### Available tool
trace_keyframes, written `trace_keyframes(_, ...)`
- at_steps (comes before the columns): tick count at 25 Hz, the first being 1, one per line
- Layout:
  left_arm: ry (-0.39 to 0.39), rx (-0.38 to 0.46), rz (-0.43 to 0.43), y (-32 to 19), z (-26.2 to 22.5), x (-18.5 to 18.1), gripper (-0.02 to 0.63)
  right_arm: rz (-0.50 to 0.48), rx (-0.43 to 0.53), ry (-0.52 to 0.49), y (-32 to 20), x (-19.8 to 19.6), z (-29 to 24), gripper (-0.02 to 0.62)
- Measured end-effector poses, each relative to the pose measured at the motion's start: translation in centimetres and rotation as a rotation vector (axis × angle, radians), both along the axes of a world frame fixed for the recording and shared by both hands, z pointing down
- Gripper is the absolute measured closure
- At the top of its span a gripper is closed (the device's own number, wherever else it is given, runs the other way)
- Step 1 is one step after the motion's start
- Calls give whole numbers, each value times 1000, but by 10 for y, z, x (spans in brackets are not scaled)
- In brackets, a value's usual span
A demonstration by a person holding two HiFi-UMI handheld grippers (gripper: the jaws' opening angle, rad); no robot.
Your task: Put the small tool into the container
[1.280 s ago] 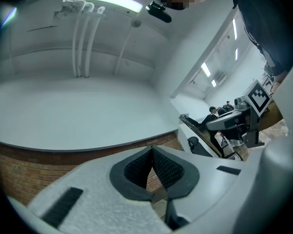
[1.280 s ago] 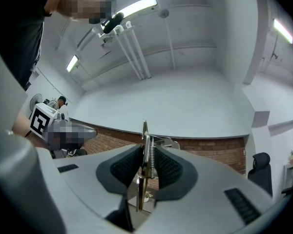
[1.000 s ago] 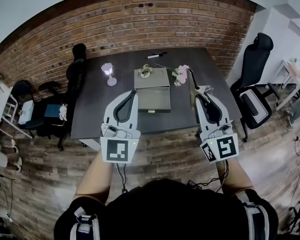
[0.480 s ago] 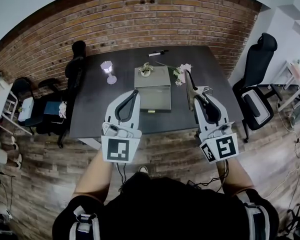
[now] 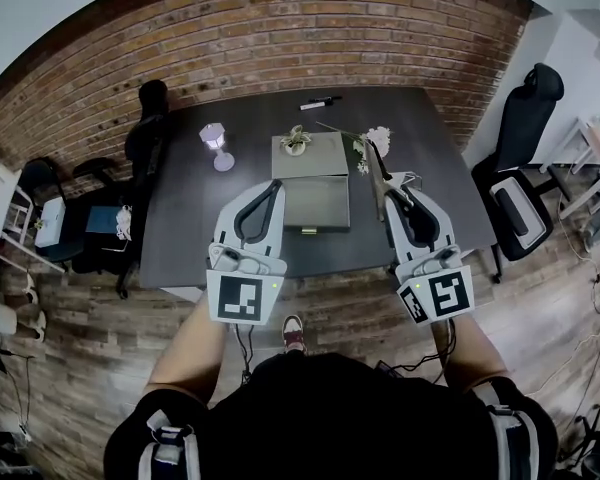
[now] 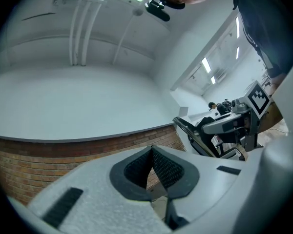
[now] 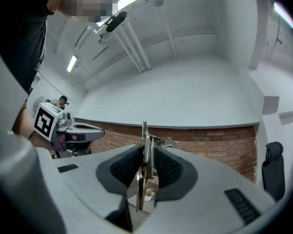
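Note:
My right gripper (image 5: 389,183) is shut on a small metal tool (image 5: 379,172) with a spring, which stands upright between the pads (image 7: 145,150) and sticks out above them. It hangs over the near right part of the dark table (image 5: 190,208), just right of the grey container (image 5: 316,203), an open box whose lid (image 5: 310,155) lies back. My left gripper (image 5: 272,186) hovers just left of the container. Its jaws meet at the tips (image 6: 151,151) with nothing between them.
On the table stand a small clear lamp (image 5: 216,144), a little plant (image 5: 296,141), white flowers (image 5: 378,140) and a black marker (image 5: 320,102). Office chairs flank the table (image 5: 145,118) (image 5: 528,118). A brick wall (image 5: 310,38) backs it.
The person has stepped closer to the table, and a shoe now shows below its front edge. Both grippers keep their grips and stay on either side of the container.

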State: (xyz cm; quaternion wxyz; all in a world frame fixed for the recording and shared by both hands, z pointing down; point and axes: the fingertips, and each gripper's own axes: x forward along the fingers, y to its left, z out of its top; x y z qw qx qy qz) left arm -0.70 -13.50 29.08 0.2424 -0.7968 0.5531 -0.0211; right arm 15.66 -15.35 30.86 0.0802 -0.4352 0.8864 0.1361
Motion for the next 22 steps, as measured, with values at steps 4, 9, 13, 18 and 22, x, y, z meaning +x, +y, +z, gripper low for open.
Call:
trace_keyframes(4, 21, 0, 20, -29, 2, -13, 597, 18, -18, 3, -28, -13, 6, 511)
trace_keyframes(9, 45, -6, 35, -65, 2, -30, 597, 48, -26, 8, -62, -30, 8, 511)
trace_keyframes(13, 51, -22, 59, -88, 6, -39, 597, 57, -58, 10, -83, -40, 14, 511)
trace_keyframes(18, 51, -13, 85, -114, 3, -53, 597, 63, -67, 8, -103, -56, 14, 511)
trace_keyframes(22, 44, -25, 105, -128, 9, -64, 597, 82, -66, 20, -116, -67, 16, 511)
